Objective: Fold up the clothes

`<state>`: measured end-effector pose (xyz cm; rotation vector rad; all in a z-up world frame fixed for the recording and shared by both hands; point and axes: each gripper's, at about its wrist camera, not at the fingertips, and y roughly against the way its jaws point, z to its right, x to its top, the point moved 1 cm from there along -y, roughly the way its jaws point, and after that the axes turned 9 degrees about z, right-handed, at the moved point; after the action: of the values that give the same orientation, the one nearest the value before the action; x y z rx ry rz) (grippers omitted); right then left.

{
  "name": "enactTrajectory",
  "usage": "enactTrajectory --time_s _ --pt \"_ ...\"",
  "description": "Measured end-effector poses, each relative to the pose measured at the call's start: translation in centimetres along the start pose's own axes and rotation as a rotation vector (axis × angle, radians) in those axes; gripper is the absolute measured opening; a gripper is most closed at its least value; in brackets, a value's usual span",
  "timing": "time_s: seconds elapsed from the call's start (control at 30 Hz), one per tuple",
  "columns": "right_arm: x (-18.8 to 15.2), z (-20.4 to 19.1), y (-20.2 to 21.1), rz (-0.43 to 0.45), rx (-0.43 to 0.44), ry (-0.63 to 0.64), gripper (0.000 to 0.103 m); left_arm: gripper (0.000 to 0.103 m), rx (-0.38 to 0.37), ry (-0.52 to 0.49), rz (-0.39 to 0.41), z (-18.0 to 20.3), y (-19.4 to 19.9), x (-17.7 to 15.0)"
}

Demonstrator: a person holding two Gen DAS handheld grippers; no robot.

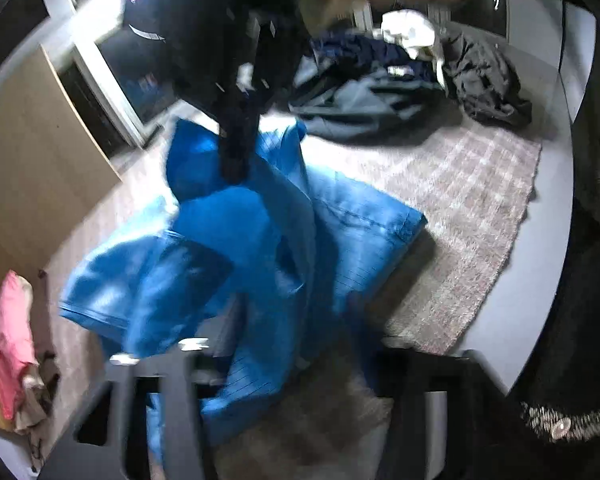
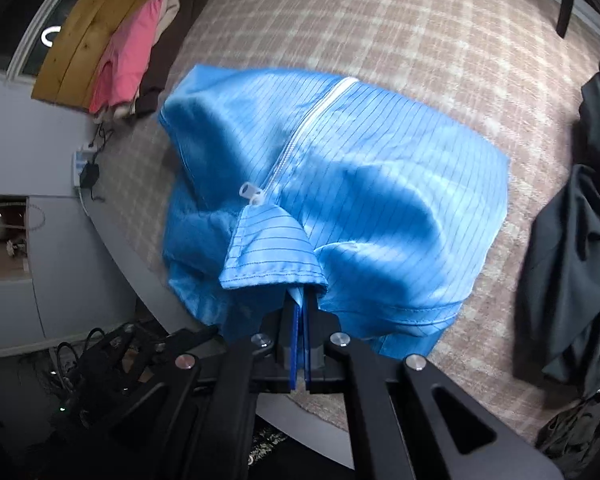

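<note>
A bright blue pinstriped garment [image 1: 260, 248] with a white zipper [image 2: 296, 148] hangs bunched over the checked rug [image 2: 420, 40]. My right gripper [image 2: 302, 312] is shut on a fold of its collar edge, with blue cloth pinched between the pads. In the left wrist view the right gripper [image 1: 234, 172] comes down from above as a dark shape clamped on the garment's top. My left gripper [image 1: 284, 352] is at the bottom of that blurred view. Blue cloth runs into its closed jaws, and its fingertips are hidden by the fabric.
A pile of dark clothes [image 1: 380, 80] with a white piece [image 1: 412, 28] lies at the far rug edge. A dark garment [image 2: 580, 260] lies to the right. A pink garment [image 2: 128, 52] rests on a wooden board [image 2: 80, 36]. A power strip [image 2: 82, 164] sits on the grey floor.
</note>
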<state>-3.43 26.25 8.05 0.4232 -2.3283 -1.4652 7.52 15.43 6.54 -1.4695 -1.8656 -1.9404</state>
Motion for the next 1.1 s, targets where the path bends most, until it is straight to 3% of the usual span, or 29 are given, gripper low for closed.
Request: enactTrajectory --time_s 0.13,0.2,0.27,0.3,0.33,0.37,0.43,0.57,0.7,0.8,0.97,1.03,1.1 --pt "-0.3 -0.8 -0.8 0.028 -0.076 0.044 0.002 0.001 -0.065 0.016 -0.034 0.0 -0.9 -0.9" --pt "-0.9 -0.9 -2.7 -0.009 -0.12 0.094 0.003 0.003 -0.08 0.038 -0.066 0.1 -0.9 -1.6" --pt "-1.9 -1.0 -4.6 -0.064 -0.143 0.155 0.003 0.011 -0.086 0.065 -0.101 0.0 -0.6 -2.3" --pt "-2.3 -1.0 -4.6 -0.062 -0.157 0.171 0.007 0.012 -0.087 0.081 -0.099 -0.4 0.2 -2.4" --pt "-2.5 -1.0 -4.3 -0.06 -0.151 0.178 0.011 0.02 -0.088 0.098 -0.098 -0.7 1.0 -2.6" --pt "-2.7 -1.0 -3.8 -0.054 -0.131 0.177 0.02 0.032 -0.079 0.113 -0.097 -1.1 2.0 -2.7" --pt "-3.3 -0.7 -1.3 0.008 -0.065 0.16 0.028 0.042 -0.03 0.137 -0.09 -2.4 4.4 -3.3" --pt "-5.2 -1.0 3.6 0.152 0.087 0.145 0.029 0.042 0.071 0.225 -0.087 -5.9 7.3 -4.8" --pt "-5.2 -2.5 1.9 0.197 0.173 0.12 0.049 0.042 0.126 0.326 -0.075 -8.6 7.2 -6.0" --pt "-4.5 -2.8 -1.3 0.2 0.199 0.086 0.049 0.042 0.148 0.303 -0.067 -8.6 5.7 -5.7" --pt "-3.3 -1.9 -6.5 0.143 0.206 0.006 0.049 0.043 0.092 0.193 -0.042 -6.9 4.8 -4.6" --pt "-3.3 -1.4 -7.1 0.131 0.262 -0.039 0.047 0.043 0.083 0.143 -0.056 -6.4 4.0 -4.6" --pt "-3.3 -1.1 -7.5 0.113 0.323 -0.085 0.018 0.04 0.082 0.136 -0.093 -6.6 2.9 -5.2"
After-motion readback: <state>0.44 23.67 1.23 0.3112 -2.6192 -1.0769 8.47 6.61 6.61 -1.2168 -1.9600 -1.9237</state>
